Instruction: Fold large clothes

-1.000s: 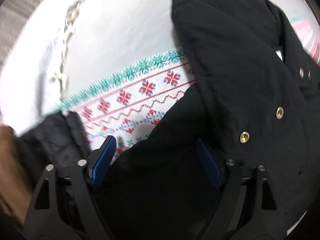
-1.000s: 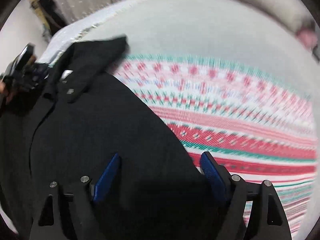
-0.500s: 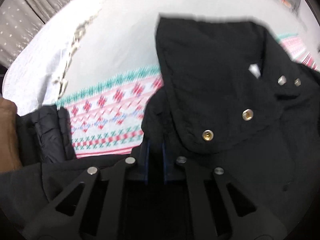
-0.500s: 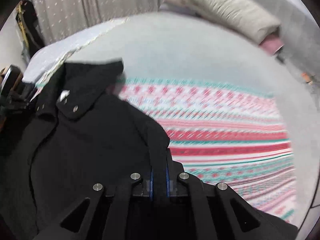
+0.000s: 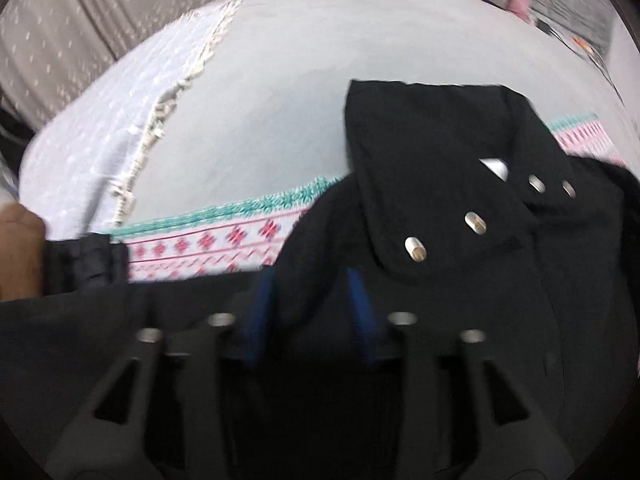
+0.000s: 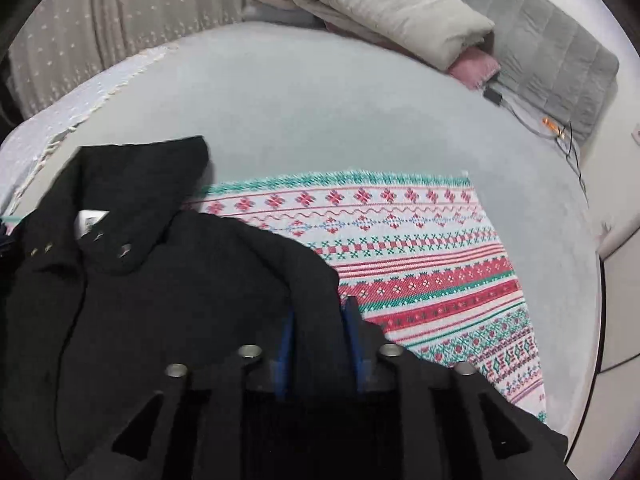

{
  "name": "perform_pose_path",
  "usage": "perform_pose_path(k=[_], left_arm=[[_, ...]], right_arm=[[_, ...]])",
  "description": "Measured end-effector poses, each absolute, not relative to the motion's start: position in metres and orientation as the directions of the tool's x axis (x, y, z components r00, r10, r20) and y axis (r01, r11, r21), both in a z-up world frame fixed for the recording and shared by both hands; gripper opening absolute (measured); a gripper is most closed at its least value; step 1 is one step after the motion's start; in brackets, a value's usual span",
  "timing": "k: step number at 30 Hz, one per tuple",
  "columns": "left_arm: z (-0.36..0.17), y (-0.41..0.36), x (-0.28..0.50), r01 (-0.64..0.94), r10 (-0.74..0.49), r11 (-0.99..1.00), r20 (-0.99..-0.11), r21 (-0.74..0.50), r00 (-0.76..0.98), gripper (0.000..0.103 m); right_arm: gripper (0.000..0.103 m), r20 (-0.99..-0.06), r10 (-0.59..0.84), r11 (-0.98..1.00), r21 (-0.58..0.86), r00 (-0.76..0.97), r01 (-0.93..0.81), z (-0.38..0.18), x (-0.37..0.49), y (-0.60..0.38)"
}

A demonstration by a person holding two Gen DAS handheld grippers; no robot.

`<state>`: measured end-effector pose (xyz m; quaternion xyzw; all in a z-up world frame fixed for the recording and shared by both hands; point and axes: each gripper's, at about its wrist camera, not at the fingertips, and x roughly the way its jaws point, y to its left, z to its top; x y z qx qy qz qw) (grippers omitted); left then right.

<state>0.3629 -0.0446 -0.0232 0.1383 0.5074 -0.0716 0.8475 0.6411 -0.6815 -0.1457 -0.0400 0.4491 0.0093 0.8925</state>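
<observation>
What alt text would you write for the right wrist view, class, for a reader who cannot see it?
The right gripper pinches a fold of a black jacket lying on a red, green and white patterned blanket spread over a pale bed. Folded bedding sits at the far end.

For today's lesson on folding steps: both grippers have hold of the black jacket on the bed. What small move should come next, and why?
Probably lift both grippers a little and carry the black jacket forward over the patterned blanket. The left gripper and right gripper each pinch a fold of it, yet most of the jacket lies bunched, collar flopped over.
</observation>
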Motion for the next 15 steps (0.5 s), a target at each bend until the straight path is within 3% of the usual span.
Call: perform_pose_path(k=[1, 2, 8, 15], left_arm=[[-0.014, -0.041, 0.354, 0.267, 0.026, 0.947, -0.871, 0.178, 0.490, 0.066], [-0.005, -0.039, 0.345, 0.270, 0.035, 0.942, -0.860, 0.199, 0.510, 0.071], [0.037, -0.016, 0.290, 0.324, 0.093, 0.895, -0.838, 0.308, 0.538, 0.081], [-0.009, 0.001, 0.248, 0.382, 0.300, 0.761, -0.807, 0.524, 0.509, 0.082]], right_arm=[[0.054, -0.793, -0.005, 0.997, -0.053, 0.610, -0.061, -0.138, 0.631, -0.682], [0.061, -0.786, 0.004, 0.997, -0.044, 0.618, -0.064, -0.134, 0.624, -0.680], [0.065, -0.756, 0.153, 0.986, 0.069, 0.637, -0.154, -0.092, 0.555, -0.673], [0.069, -0.746, 0.295, 0.953, 0.185, 0.598, -0.239, -0.089, 0.481, -0.659]])
